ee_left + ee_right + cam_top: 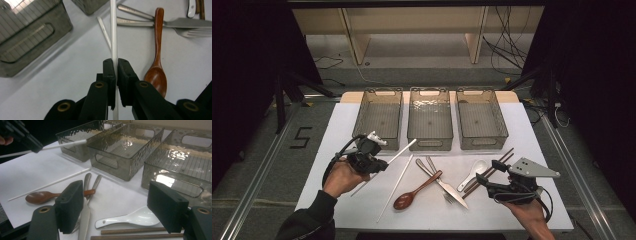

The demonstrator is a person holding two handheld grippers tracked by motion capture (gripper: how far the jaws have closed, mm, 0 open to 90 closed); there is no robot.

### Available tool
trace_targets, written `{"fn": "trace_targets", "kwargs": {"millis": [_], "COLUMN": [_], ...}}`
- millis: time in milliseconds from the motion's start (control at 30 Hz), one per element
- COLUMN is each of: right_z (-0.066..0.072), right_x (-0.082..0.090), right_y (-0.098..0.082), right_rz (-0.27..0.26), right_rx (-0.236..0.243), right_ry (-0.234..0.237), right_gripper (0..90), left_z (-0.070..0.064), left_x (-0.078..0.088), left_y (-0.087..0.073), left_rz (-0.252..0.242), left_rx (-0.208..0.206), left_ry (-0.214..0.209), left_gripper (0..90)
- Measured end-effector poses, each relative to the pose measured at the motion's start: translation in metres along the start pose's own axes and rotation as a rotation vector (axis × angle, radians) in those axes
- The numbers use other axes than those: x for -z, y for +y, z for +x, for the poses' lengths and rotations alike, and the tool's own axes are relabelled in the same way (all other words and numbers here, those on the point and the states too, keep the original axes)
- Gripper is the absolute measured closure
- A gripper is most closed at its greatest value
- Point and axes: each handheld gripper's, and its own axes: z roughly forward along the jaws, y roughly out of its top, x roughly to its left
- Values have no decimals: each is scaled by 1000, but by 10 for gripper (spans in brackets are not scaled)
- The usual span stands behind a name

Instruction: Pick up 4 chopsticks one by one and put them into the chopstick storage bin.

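Black left tongs (116, 72), closed tight on a white chopstick (113, 30), hold it between the pads, lifted off the white bench (512, 210) and pointing toward the three clear bins. Its tip reaches the front of the left bin (379, 117). A second white chopstick (396, 187) lies flat on the bench just beside it. Next to that rest a wooden spoon (418, 190), a knife (447, 187) and a fork (434, 172), crossing one another. Farther right lie a white soup spoon (473, 173) and two brown chopsticks (492, 170). Right tongs (120, 207) hover above these with jaws wide apart, holding nothing.
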Motion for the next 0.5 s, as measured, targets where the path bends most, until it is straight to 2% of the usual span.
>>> {"fn": "trace_targets", "kwargs": {"millis": [167, 233, 333, 500], "right_z": [0, -1, 0, -1], "right_x": [0, -1, -1, -1], "right_y": [0, 0, 0, 0], "right_rz": [0, -1, -2, -5], "right_rx": [-5, -5, -3, -4], "right_ry": [-1, 1, 3, 3], "right_gripper": [301, 301, 301, 301], "left_z": [10, 19, 34, 55], "left_x": [1, -1, -5, 1], "left_y": [10, 13, 17, 21], "left_rz": [-28, -40, -34, -69], "left_rx": [24, 49, 76, 122], "left_ry": [24, 15, 38, 66], "left_gripper": [847, 847, 847, 847]}}
